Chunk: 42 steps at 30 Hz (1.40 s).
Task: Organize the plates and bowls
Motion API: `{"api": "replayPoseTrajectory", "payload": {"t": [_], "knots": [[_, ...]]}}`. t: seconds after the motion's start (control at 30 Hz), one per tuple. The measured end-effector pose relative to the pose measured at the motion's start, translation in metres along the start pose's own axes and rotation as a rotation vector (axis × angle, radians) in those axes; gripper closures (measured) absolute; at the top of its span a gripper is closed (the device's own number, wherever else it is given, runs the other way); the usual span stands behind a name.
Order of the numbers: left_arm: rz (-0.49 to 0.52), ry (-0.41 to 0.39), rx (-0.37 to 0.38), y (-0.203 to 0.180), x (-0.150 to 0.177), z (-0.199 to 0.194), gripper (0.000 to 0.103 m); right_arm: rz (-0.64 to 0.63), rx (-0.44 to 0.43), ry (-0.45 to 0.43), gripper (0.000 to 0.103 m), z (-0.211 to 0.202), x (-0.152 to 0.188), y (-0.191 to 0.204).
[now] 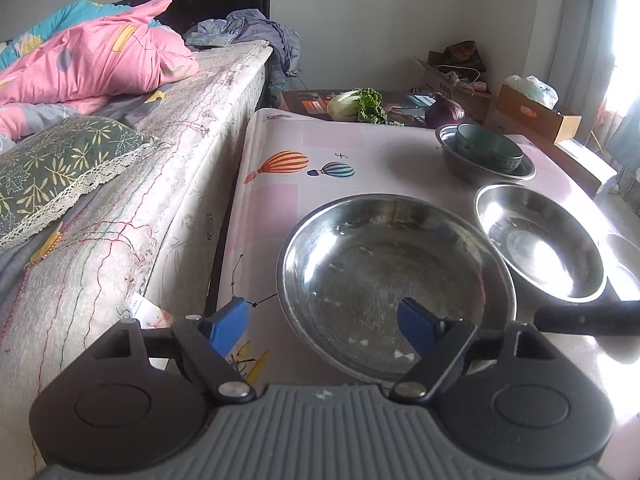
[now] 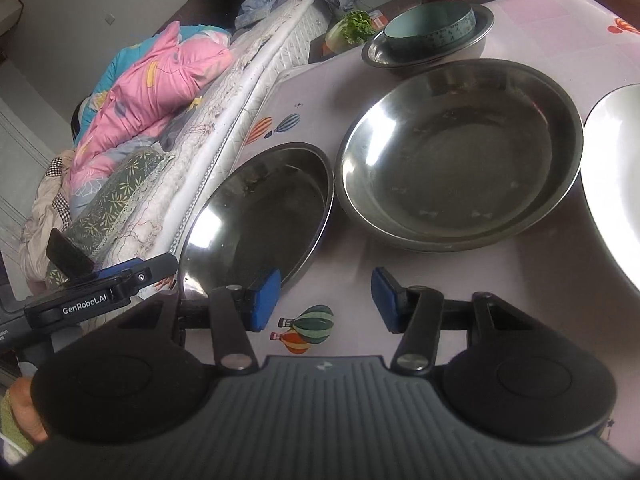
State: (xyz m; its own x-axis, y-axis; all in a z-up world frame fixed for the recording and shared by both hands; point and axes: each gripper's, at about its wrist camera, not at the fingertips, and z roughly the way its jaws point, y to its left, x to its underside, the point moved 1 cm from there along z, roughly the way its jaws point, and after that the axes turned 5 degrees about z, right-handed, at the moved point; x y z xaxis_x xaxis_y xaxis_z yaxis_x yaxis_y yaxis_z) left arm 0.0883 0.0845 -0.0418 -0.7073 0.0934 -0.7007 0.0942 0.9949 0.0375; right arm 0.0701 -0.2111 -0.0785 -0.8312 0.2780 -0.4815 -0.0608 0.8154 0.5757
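Left gripper (image 1: 324, 320): jaws stand wide apart, nothing clamped — one blue pad hangs over the near rim of a wide steel plate (image 1: 394, 284), the other over the tablecloth (image 1: 280, 208) beside it; whether either pad touches anything cannot be told. Right gripper (image 2: 325, 304): jaws apart and empty, poised above the cloth over a printed balloon, its left pad just beside the rim of the same plate (image 2: 260, 216). In the right wrist view a larger steel basin (image 2: 460, 152) sits just right of that plate, rims nearly touching, and a white dish (image 2: 616, 176) shows at the right edge. At the table's far end a teal bowl (image 1: 490, 146) rests inside a shallow steel bowl (image 1: 456, 160). Behind it lie a leafy vegetable (image 1: 356, 106) and a purple cabbage (image 1: 444, 110). A bed with a pink quilt (image 1: 92, 52) runs along the table's left side.
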Motion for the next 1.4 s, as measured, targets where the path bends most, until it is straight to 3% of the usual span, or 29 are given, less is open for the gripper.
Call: {"api": "replayPoseTrajectory", "payload": {"t": [0.27, 0.33, 0.43, 0.6, 0.93, 1.3, 1.4], "knots": [[0.018, 0.052, -0.019, -0.005, 0.007, 0.034, 0.046, 0.114, 0.008, -0.021, 0.057, 0.040, -0.004, 0.003], [0.029, 0.058, -0.046, -0.007, 0.007, 0.037, 0.052, 0.106, 0.016, -0.012, 0.070, 0.046, -0.005, 0.007], [0.058, 0.064, -0.077, -0.009, 0.009, 0.039, 0.061, 0.102, 0.022, -0.002, 0.082, 0.053, -0.006, 0.011], [0.076, 0.095, -0.067, -0.007, 0.017, 0.039, 0.078, 0.065, 0.037, 0.004, 0.091, 0.055, -0.006, 0.021], [0.085, 0.136, 0.009, -0.010, 0.035, 0.014, 0.077, 0.064, 0.033, 0.050, 0.091, 0.037, 0.009, 0.014], [0.129, 0.140, 0.118, -0.022, 0.072, -0.031, 0.071, 0.114, -0.012, 0.061, 0.091, -0.013, 0.057, -0.010], [0.134, 0.113, 0.128, -0.022, 0.074, -0.041, 0.054, 0.091, -0.007, 0.048, 0.088, -0.024, 0.067, -0.011]]}}
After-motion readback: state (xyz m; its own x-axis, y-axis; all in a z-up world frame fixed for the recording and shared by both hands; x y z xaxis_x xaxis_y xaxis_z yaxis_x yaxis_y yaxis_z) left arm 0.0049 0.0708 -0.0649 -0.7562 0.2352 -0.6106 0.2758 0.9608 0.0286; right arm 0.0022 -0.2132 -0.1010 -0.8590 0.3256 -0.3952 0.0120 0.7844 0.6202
